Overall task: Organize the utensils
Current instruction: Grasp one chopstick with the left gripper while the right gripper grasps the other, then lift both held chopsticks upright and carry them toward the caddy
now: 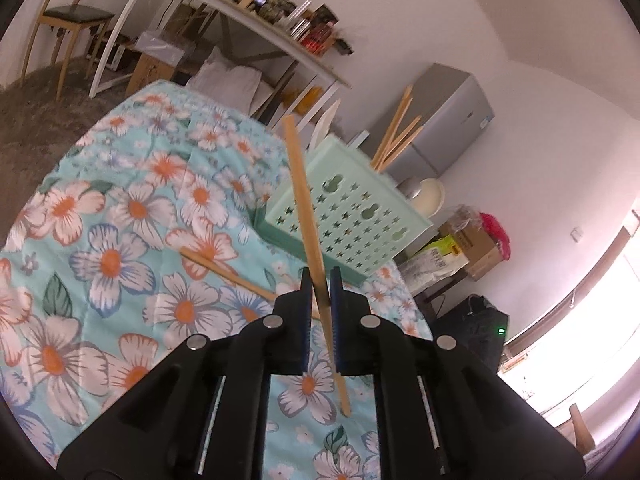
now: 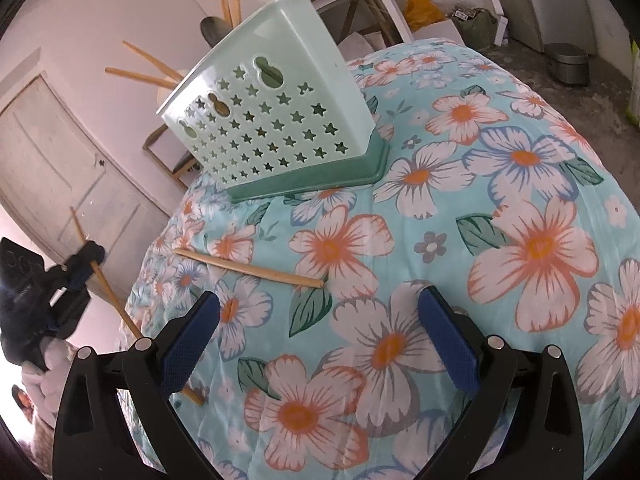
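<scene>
One chopstick (image 1: 308, 216) pinched in left tool (image 1: 321, 280); right tool (image 2: 320, 312) gapes.

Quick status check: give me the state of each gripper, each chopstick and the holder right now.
left gripper: shut on a chopstick, raised off the cloth
held chopstick: clamped partway along its length, in the air
right gripper: open, empty, above the cloth
loose chopstick: lying flat on the floral cloth
utensil holder: upright on its base, chopsticks already standing in it

White walls; wooden chair (image 1: 66, 16) far left; bright window (image 1: 580, 312) rt.
</scene>
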Demonstrator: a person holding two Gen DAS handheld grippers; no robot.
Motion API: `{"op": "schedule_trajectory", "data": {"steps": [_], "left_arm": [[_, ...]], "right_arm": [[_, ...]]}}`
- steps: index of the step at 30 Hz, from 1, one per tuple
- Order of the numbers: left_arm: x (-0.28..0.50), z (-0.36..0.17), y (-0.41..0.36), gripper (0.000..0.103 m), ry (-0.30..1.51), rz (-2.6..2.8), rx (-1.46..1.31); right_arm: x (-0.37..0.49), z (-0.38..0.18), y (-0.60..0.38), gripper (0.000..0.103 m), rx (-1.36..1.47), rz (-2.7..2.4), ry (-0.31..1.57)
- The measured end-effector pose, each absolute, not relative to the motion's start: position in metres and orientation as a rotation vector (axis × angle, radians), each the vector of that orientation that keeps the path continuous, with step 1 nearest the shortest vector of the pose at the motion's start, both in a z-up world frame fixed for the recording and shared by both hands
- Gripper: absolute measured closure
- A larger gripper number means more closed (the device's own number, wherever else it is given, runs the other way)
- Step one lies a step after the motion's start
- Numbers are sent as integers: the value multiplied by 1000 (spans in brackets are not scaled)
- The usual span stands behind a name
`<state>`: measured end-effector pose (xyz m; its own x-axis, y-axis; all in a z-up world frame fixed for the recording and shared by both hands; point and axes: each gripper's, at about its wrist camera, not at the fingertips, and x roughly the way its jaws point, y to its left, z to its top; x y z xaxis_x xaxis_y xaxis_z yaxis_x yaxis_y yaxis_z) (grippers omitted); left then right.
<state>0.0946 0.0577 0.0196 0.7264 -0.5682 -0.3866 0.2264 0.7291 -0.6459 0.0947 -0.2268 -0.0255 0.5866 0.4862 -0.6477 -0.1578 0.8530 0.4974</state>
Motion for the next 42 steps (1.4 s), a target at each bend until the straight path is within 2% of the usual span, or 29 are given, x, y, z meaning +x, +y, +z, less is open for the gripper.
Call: {"op": "schedule_trajectory", "data": {"steps": [3, 10, 17, 25, 28, 33, 36, 38, 40, 42], "left_arm": [[87, 25, 66, 97, 577, -486, -613], [67, 35, 92, 98, 500, -534, -661], [49, 45, 116, 98, 443, -581, -697], [33, 54, 133, 98, 412, -590, -697], [28, 55, 136, 98, 411, -583, -688], [27, 50, 142, 98, 424, -567, -695], [27, 49, 144, 98, 432, -558, -699], [28, 50, 144, 98, 432, -556, -694], [28, 51, 143, 98, 432, -552, -686], [28, 51, 142, 98, 435, -549, -678]], "right_arm": [[94, -20, -228, 7, 401, 386, 873], [99, 17, -203, 19, 241, 462, 787], [114, 39, -137, 29, 48, 621, 749], [134, 31, -59, 50, -157, 734, 786], [142, 25, -36, 55, -219, 753, 804], [153, 7, -6, 57, -330, 752, 852], [156, -8, 4, 68, -392, 714, 877], [157, -15, 6, 73, -395, 715, 887], [155, -14, 4, 82, -384, 710, 880], [154, -11, 3, 87, -374, 712, 872]]}}
